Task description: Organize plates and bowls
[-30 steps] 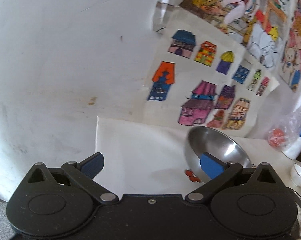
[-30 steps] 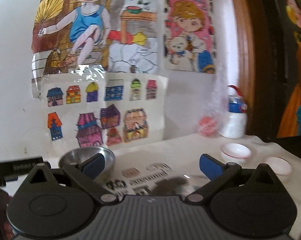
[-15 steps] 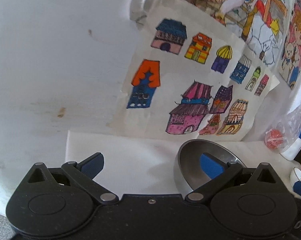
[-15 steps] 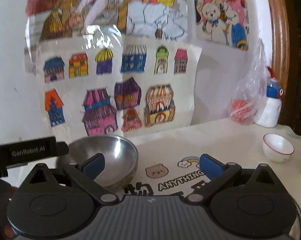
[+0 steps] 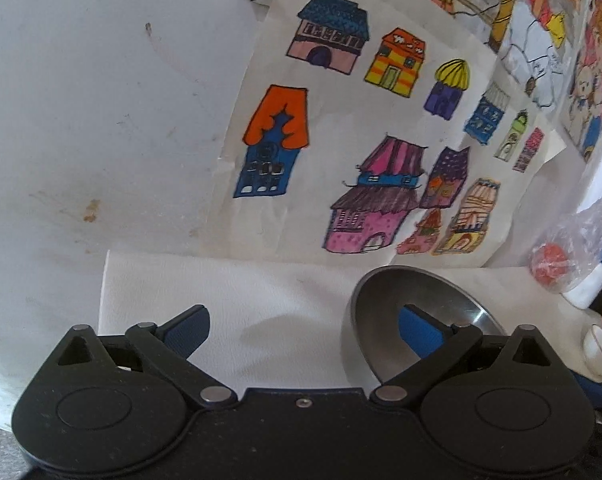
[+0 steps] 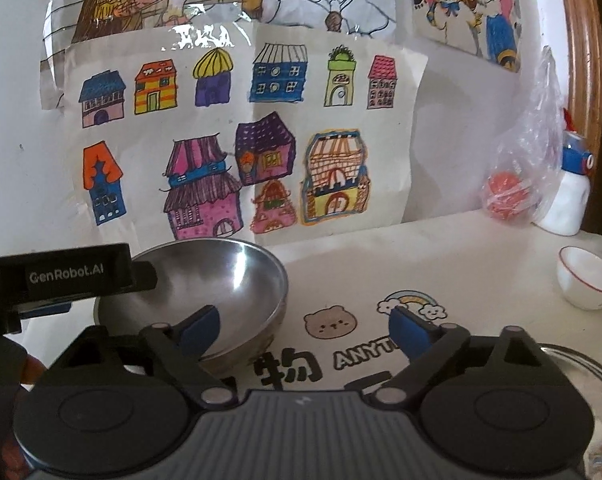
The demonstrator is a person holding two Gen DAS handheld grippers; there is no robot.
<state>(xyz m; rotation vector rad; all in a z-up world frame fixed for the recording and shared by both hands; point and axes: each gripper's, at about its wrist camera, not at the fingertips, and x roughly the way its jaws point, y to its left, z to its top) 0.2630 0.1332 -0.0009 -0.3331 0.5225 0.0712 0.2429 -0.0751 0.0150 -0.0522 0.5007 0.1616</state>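
Note:
A steel bowl (image 5: 381, 300) rests on the white cloth close to the wall. My left gripper (image 5: 305, 332) is open; its right finger sits inside the bowl and its left finger hangs over bare cloth outside it. In the right wrist view the same steel bowl (image 6: 221, 276) is at lower left, with the left tool's black housing (image 6: 61, 276) over its left rim. My right gripper (image 6: 305, 332) is open and holds nothing, its left finger in front of the bowl. A small white bowl (image 6: 587, 282) with a red rim stands at the right.
A metal rim (image 6: 581, 364) shows at the lower right edge. A plastic bag (image 6: 509, 196) with something red in it and a white bottle (image 6: 569, 200) stand by the back wall. Drawings of houses (image 6: 229, 140) hang on the wall just behind the bowl.
Both views have moved closer to the wall and the steel bowl. The bowl looked tilted a second ago and now sits level on the cloth. Both grippers stayed open.

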